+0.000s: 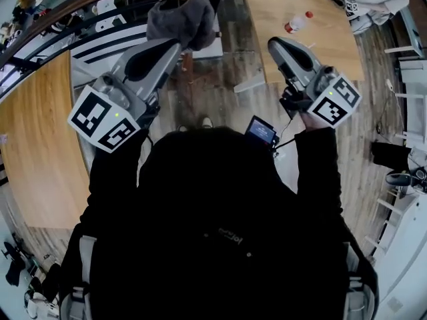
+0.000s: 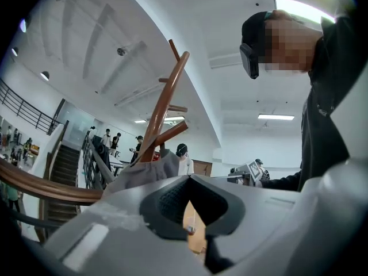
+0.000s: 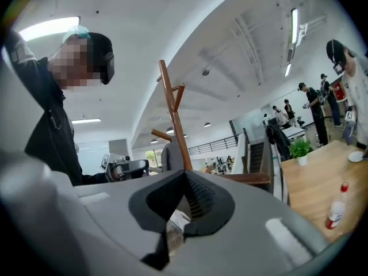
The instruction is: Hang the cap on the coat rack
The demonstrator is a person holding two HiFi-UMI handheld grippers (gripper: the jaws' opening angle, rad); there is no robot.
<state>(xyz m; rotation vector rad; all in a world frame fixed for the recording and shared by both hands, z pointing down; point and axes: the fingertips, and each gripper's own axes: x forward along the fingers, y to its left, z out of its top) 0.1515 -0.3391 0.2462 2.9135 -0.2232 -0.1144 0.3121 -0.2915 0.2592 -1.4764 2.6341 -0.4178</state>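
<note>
While both shut, left tool (image 1: pixel 173 46), right tool (image 1: pixel 275 45), one cap (image 1: pixel 181 19), one rack (image 2: pixel 167 96).

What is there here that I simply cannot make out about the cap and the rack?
1. Head view: the peg holding the cap; the cap itself covers it.
2. Left gripper view: the cap's lower part and the coat rack's base, behind the left hand-held gripper.
3. Right gripper view: the bottle's label, too small.

Head view: overhead, facing steeply down. Gripper views: low, angled upward along the jaws; both share the brown wooden coat rack (image 2: pixel 165 101).
</note>
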